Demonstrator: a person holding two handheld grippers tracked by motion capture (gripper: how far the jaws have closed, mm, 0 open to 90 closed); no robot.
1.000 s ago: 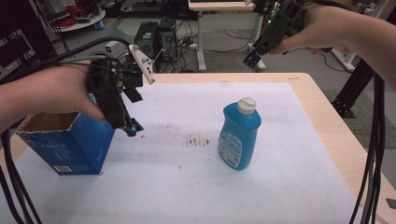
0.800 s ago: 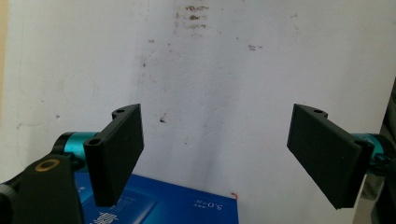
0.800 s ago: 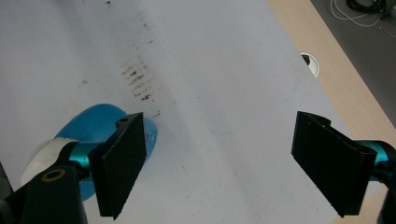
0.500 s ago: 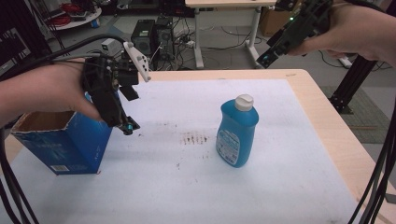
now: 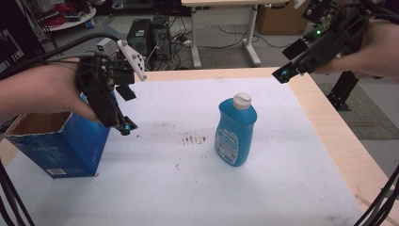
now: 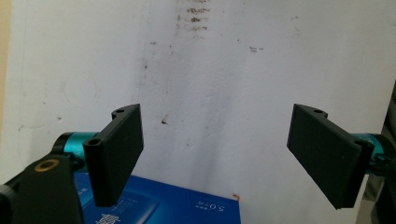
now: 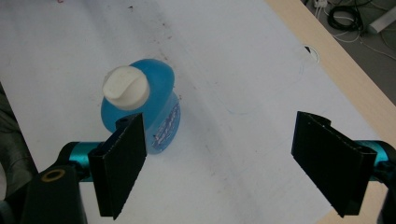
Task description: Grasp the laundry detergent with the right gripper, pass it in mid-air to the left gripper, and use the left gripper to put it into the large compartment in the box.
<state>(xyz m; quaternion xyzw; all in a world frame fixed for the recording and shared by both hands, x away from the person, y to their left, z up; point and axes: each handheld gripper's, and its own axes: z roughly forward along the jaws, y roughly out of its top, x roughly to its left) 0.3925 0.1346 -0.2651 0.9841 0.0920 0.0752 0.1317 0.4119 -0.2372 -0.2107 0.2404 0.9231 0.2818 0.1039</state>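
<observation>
Two claws, both spread wide and empty. Right claw (image 5: 283, 75): aloft past the counter's far right edge, well apart from its item. Left claw (image 5: 126, 127): just beside the blue carton (image 5: 56, 143). Item: blue bottle (image 5: 235, 129), upright mid-counter on the white sheet (image 5: 282, 179). Smooth, glossy plastic, flattened oval body, white cap (image 5: 243, 100); likely slippery, moderately heavy if full. Best gripped across the narrow flat sides, below the shoulder. Carton: open-topped cardboard, light, crushable.
</observation>
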